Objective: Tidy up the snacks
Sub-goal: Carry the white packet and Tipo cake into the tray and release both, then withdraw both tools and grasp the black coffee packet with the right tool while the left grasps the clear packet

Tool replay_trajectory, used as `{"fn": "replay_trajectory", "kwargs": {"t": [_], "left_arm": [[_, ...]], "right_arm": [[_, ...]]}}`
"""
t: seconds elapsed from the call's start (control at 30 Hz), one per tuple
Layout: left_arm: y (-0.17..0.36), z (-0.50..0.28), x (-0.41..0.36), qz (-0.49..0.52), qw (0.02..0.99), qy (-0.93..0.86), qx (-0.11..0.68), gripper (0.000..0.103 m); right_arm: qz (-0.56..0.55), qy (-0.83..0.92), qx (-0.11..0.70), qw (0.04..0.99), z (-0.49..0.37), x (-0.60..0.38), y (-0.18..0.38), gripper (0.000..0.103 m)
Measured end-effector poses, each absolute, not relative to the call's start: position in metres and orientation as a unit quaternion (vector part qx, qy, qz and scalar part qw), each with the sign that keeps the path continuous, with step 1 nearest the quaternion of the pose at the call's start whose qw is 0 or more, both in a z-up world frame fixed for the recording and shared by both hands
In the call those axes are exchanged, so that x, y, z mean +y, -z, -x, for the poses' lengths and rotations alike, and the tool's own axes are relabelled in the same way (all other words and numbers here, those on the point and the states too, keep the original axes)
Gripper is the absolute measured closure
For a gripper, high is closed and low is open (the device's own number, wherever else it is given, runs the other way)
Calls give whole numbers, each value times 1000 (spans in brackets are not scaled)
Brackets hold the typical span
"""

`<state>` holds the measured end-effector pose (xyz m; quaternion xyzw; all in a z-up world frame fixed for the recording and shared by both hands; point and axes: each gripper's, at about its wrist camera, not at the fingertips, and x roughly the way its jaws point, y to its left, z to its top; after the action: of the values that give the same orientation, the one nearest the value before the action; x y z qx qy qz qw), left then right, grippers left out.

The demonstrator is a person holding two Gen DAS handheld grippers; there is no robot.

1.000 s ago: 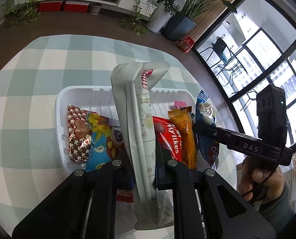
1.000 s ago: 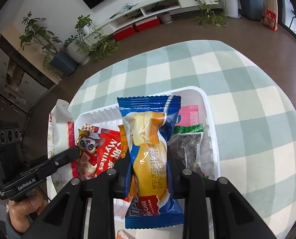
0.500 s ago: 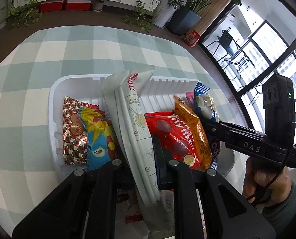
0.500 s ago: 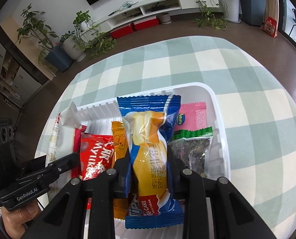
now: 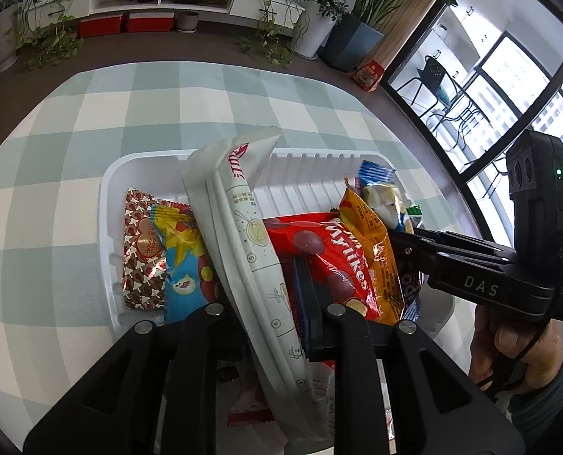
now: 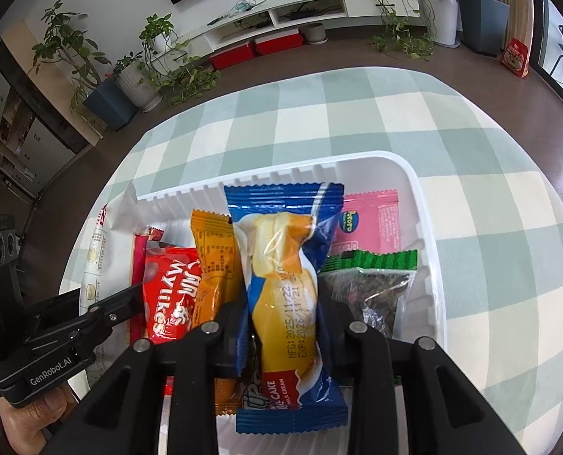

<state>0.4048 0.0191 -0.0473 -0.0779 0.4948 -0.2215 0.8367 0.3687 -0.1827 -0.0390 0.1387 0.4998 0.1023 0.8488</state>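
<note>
A white tray (image 5: 107, 197) on the checked cloth holds several snack packs. A tall white packet (image 5: 243, 204) stands in it, leaning left, between the fingers of my left gripper (image 5: 266, 295). The jaws are opening and a slim gap shows at the right pad. The right gripper (image 6: 281, 314) still grips a blue cake pack (image 6: 281, 258) low in the tray (image 6: 425, 220), though its jaws are starting to open. A red Mylikes bag (image 5: 330, 261) and an orange packet (image 5: 372, 242) lie between the two grippers.
A heart-patterned pack (image 5: 141, 250) and a blue-yellow pack (image 5: 183, 265) fill the tray's left end. A pink pack (image 6: 368, 223) and a green-topped dark pack (image 6: 372, 284) fill the right end. A person's hand (image 5: 509, 341) holds the right gripper. Plants and a low cabinet stand beyond the table.
The white packet has come down into the tray and tipped left. The red bag and orange packet now lean beside it. The right gripper with the cake pack has hardly moved.
</note>
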Motion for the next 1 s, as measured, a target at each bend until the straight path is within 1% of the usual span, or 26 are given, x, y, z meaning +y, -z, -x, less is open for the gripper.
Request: {"fn": "replay_trajectory", "kwargs": {"t": [0.1,0.13,0.17,0.2,0.23,0.27,0.33,0.4,0.43,0.5,0.53,0.6,0.63,0.7,0.9,0.93,0.97,1.0], "left_arm": [[43,-403,20,79,840,221,490,76],[41,-403,20,78,841,220,487,71],[40,-403,19,78,843,220,485,60],[38,-402,19,80,844,224,481,53],[36,-402,18,80,845,227,478,41],[35,-401,17,78,845,230,477,37],[33,-400,12,65,846,229,478,36],[30,-397,15,62,846,230,476,35],[29,-396,17,64,847,230,475,32],[27,-394,22,66,850,229,471,29],[25,-392,24,66,851,228,468,27],[21,-389,28,62,855,225,463,16],[18,-388,30,59,857,223,460,9],[15,-385,35,60,861,220,455,7],[-1,-364,48,60,875,212,431,6],[-5,-355,49,57,879,211,423,1],[-9,-346,51,55,883,211,416,0],[-12,-334,52,52,885,216,408,0]], "right_arm": [[-144,-99,496,851,-369,-185,36,65],[-145,-99,495,851,-369,-185,35,63],[-144,-99,494,852,-368,-185,33,63],[-141,-99,492,853,-368,-184,31,63],[-139,-99,491,854,-367,-184,30,62],[-139,-100,489,856,-367,-184,28,61],[-139,-102,485,858,-365,-184,25,56],[-135,-102,481,860,-364,-183,23,55],[-134,-102,480,861,-363,-183,21,55],[-133,-105,476,863,-361,-184,17,52],[-133,-105,473,865,-360,-185,15,49],[-136,-106,464,869,-357,-187,9,45],[-139,-106,462,870,-355,-189,6,44],[-144,-107,454,873,-351,-192,1,42],[-136,-111,445,878,-334,-194,-11,41],[-135,-115,442,879,-328,-195,-14,38],[-134,-117,438,881,-320,-197,-17,33],[-134,-118,432,884,-309,-199,-20,31]]}}
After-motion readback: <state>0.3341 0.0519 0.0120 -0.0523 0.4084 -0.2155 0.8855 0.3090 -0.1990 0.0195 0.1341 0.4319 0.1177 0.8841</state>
